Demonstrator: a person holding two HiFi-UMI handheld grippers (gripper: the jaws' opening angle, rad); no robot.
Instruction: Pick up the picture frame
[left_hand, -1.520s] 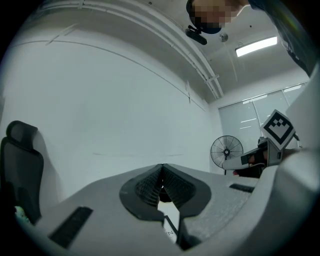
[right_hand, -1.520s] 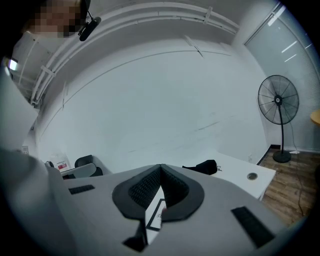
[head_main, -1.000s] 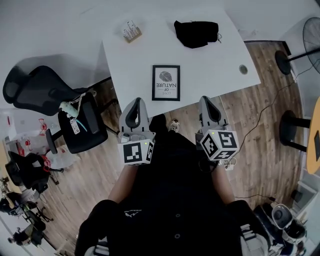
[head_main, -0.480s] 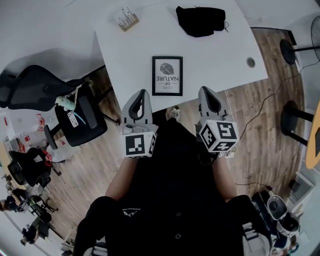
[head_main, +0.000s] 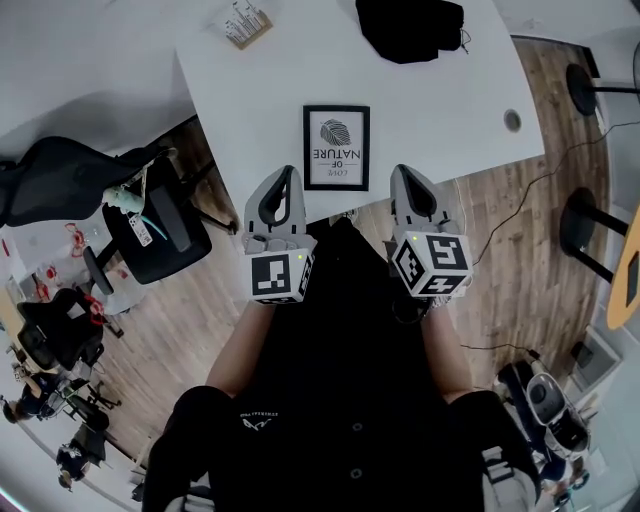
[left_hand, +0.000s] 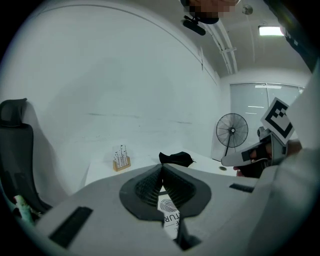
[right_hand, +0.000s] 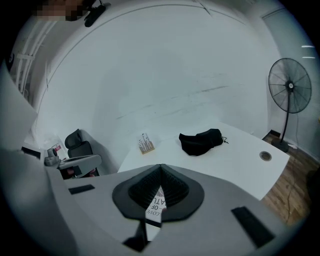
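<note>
Foremost, the left claw (left_hand: 161, 172) is shown clenched, its ribbed pads meeting at the tips with nothing between them. The right claw (right_hand: 160, 172) is likewise closed on nothing. Both are held over the table's near edge, just short of the picture frame (head_main: 336, 148), one to each side of its near end.

The picture frame is seen lying flat, print upward, on the white table (head_main: 250, 110), close to the person's edge and apart from everything else. It is judged light and rigid, with a thin black moulding. Its front is probably glazed, and so slippery and breakable. Hold is best taken on the moulding, across the two long edges, since a frame lying flat offers little for a claw to get under.

Beyond the frame and to its left, a small wooden holder (head_main: 243, 22) is seen, with thin upright pieces standing in it that are too small to be identified. Beyond the frame and to its right, a black cloth bundle (head_main: 410, 25) is laid; whether anything is inside cannot be told. A round cable hole (head_main: 513, 120) is set in the table to the frame's right.
</note>
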